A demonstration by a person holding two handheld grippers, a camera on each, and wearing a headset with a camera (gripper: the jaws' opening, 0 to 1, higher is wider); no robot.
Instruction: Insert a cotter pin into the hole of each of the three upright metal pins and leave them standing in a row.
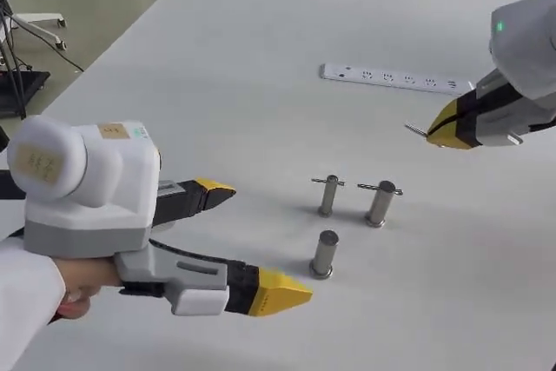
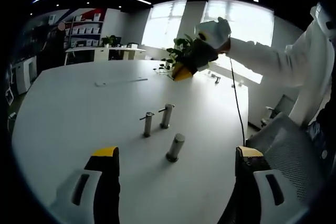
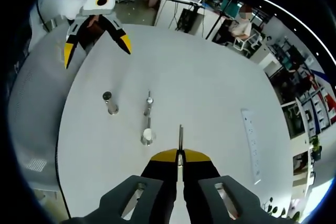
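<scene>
**Right claw clamped on a cotter pin, left claw spread wide**

The right claw hangs above the desk at the far right. Its jaws are closed on the loose cotter pin, whose shaft sticks out past the yellow tips toward the left. The right gripper view shows the pin pinched between those tips. The left claw sits at the near left, jaws wide apart with nothing between them.

Three upright metal pins stand on the desk between the two claws. The left far pin and the right far pin stand side by side, each with a cotter pin through its head. The near pin stands just in front of the left far pin, bare-headed. A white power strip lies farther back.
</scene>
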